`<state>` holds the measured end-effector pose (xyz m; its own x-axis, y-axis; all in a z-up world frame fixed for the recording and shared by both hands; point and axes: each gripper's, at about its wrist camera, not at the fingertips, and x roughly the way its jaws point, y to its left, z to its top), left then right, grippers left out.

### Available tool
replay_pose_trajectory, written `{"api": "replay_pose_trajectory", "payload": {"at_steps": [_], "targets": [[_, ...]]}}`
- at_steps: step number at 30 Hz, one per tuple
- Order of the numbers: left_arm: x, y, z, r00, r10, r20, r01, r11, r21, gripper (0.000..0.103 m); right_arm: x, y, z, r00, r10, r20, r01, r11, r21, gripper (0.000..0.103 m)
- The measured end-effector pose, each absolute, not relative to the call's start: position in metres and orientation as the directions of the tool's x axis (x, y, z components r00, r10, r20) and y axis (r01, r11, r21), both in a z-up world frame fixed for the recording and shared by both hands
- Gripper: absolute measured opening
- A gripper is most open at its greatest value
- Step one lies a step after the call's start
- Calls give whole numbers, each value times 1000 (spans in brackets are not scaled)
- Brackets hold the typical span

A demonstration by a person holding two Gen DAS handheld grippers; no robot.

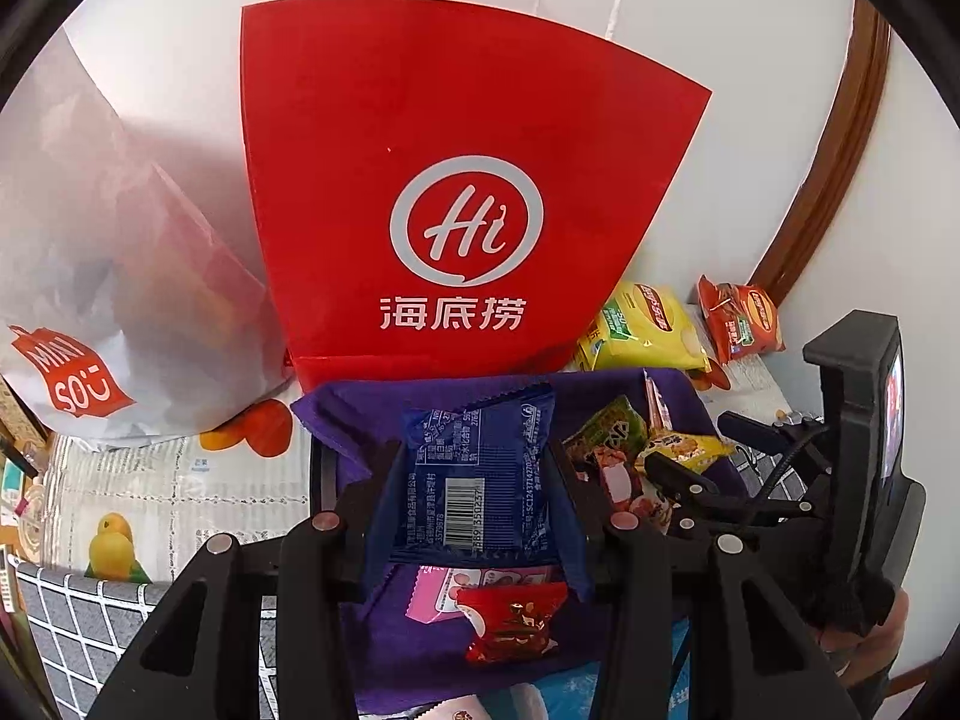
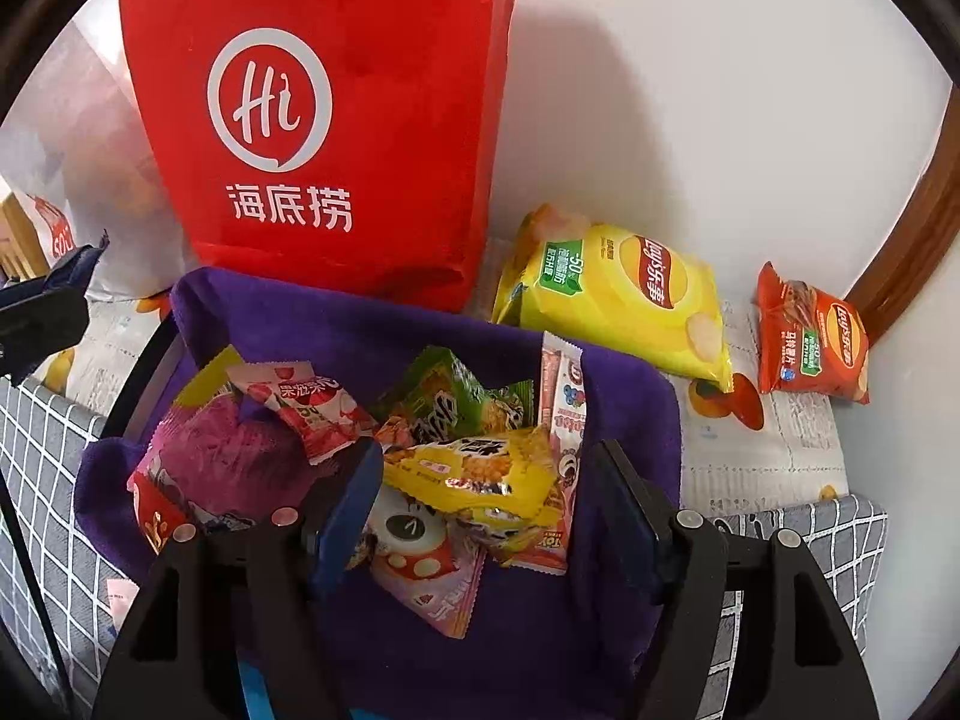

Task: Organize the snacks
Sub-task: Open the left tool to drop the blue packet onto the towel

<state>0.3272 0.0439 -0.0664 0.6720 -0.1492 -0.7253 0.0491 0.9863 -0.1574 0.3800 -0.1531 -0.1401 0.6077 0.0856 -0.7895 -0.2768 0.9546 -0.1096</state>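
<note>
The left hand-held gripper [image 1: 474,498] was clamped on a blue packet [image 1: 477,474], held above the purple bin [image 2: 420,324]. The packet stood upright between the pads, long axis running away from the camera, crimped top edge toward the red bag [image 1: 456,180], barcode side facing up. The right hand-held gripper [image 2: 486,516] hung over the bin with jaws apart, gripping nothing, a yellow packet [image 2: 474,468] lying loose below among other snacks. Two chip bags [image 2: 618,294] lay on the surface beside the wall.

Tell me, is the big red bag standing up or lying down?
Standing up. The red bag rises straight against the wall behind the purple basket, logo upright.
</note>
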Motion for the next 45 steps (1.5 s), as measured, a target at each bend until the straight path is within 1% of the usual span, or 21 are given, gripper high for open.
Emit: {"api": "replay_pose_trajectory", "payload": {"at_steps": [7,14,20,30,45], "targets": [[329,39,-71,656,-153,-739,57,987,-153,43,371,-154,-125,636,114,-764,-290,952,-100,71],[338,36,-85,602,-161,-782,56,986,-159,43,363,-164,-104,711,125,-692,-242,967,-74,72],[341,30,-94,573,-155,-805,64,987,-144,44,361,-172,-94,735,128,-666,-216,975,-50,72],[344,20,-102,545,-143,-826,84,990,-117,44,361,-177,-93,740,122,-662,-199,979,-42,72],[345,19,-103,540,-159,-826,98,987,-126,45,360,-174,-93,741,116,-662,-204,977,-56,72]]}}
